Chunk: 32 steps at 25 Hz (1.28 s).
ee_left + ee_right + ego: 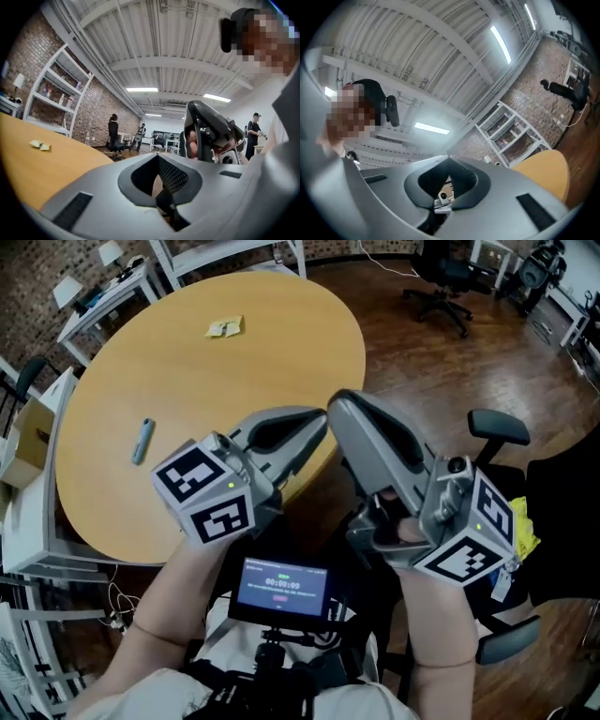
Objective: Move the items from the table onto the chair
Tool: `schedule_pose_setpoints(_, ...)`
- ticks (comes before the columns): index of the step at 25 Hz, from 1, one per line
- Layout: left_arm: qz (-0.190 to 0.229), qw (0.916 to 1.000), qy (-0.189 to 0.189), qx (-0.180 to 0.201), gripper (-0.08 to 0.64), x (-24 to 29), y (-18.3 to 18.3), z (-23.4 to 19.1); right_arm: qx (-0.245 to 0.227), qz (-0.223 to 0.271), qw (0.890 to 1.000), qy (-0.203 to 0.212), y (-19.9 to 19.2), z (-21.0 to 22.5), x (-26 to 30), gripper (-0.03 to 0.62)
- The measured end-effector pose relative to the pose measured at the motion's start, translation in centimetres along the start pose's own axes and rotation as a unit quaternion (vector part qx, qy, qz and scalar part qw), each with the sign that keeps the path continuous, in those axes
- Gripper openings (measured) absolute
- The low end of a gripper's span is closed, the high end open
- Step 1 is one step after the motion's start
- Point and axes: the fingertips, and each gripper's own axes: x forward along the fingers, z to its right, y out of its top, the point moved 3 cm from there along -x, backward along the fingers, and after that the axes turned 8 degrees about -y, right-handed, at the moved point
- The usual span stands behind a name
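Two small things lie on the round table [187, 381]: a slim blue-grey stick [142, 441], pen-like, near the table's left edge, and a crumpled yellow scrap [225, 327] toward the table's far side. Both grippers are held up off the table, over its near edge, close together with neither touching it. The left gripper [317, 420] has its jaws pressed together with nothing between them, and the right gripper [339, 405] is likewise closed and empty, tilted upward. The chair [498, 425] stands to the right of the table, and a yellow item [521, 524] already sits on its seat. The stick looks light, stiff and smooth, so it would probably roll if nudged – a pinch across the middle of its barrel seems safest. The scrap looks like paper, almost weightless and soft. It should be taken by a raised fold, since a flat edge could slip under the pads.
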Motion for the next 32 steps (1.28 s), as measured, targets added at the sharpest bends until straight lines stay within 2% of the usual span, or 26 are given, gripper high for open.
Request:
schedule_pose_setpoints(3, -0.007, 0.9994, 0.034, 0.001, 0.011, -3.3, -0.1, -1.7, -0.02, -0.018, 1.0, 0.016, -1.6, -0.8, 2.6, 0.0)
schedule_pose_setpoints(11, -0.012, 0.9923, 0.123, -0.005, 0.011, -13.2, -1.1, -5.3, -0.08, -0.077, 0.994, 0.016, -8.1, -0.1, 9.4, 0.001)
schedule_pose_setpoints(17, -0.009, 0.9812, 0.192, -0.011, 0.009, -21.6, -2.4, -7.1, -0.074, -0.113, 0.99, 0.049, -14.0, -1.8, 14.5, 0.001)
schedule_pose_setpoints(20, -0.006, 0.9716, 0.236, -0.011, 0.009, -25.9, -2.7, -7.9, -0.077, -0.134, 0.985, 0.072, -16.6, -3.6, 16.7, 0.001)
schedule_pose_setpoints(23, -0.008, 0.9601, 0.279, -0.009, 0.009, -29.1, -3.4, -8.7, -0.078, -0.156, 0.98, 0.097, -18.9, -4.8, 18.0, 0.001)
schedule_pose_setpoints(26, -0.01, 0.9519, 0.306, -0.004, 0.009, -31.5, -4.0, -9.4, -0.105, -0.178, 0.973, 0.108, -21.1, -5.5, 19.2, 0.001)
schedule_pose_setpoints(32, -0.016, 0.9473, 0.32, -0.001, 0.011, -34.1, -5.5, -10.2, -0.156, -0.251, 0.949, 0.105, -26.3, -5.6, 20.4, 0.001)
